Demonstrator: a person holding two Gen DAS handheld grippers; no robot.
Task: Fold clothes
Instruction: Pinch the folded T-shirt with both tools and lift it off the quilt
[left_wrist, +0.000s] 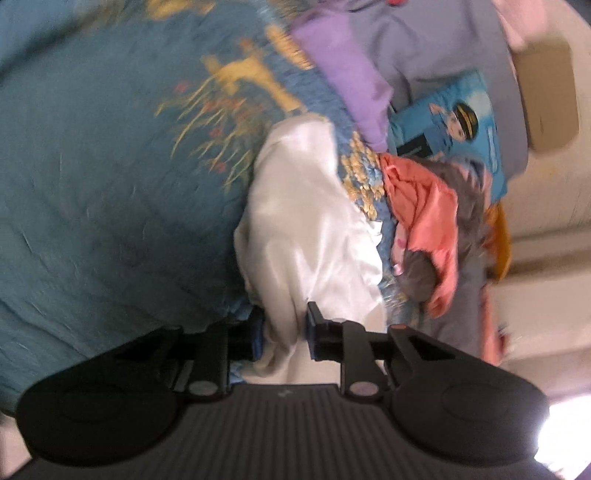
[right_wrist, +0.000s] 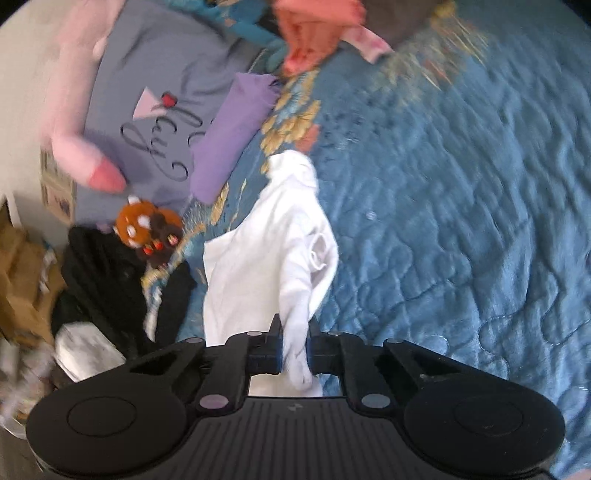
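Note:
A white garment (left_wrist: 299, 221) hangs bunched over the blue quilted bedspread (left_wrist: 92, 166). My left gripper (left_wrist: 285, 332) is shut on a fold of it, cloth pinched between the pads. In the right wrist view the same white garment (right_wrist: 273, 243) stretches away from me across the bedspread (right_wrist: 461, 221), and my right gripper (right_wrist: 295, 350) is shut on another fold of it. Both pictures are blurred by motion.
A pile of clothes lies beyond: a purple piece (left_wrist: 343, 74), a coral piece (left_wrist: 424, 206), a grey shirt with lettering (right_wrist: 155, 110), a pink piece (right_wrist: 74, 122). An orange plush toy (right_wrist: 147, 229) and black clothes (right_wrist: 110, 288) lie left. A blue picture book (left_wrist: 454, 125) and a cardboard box (left_wrist: 546, 99) sit right.

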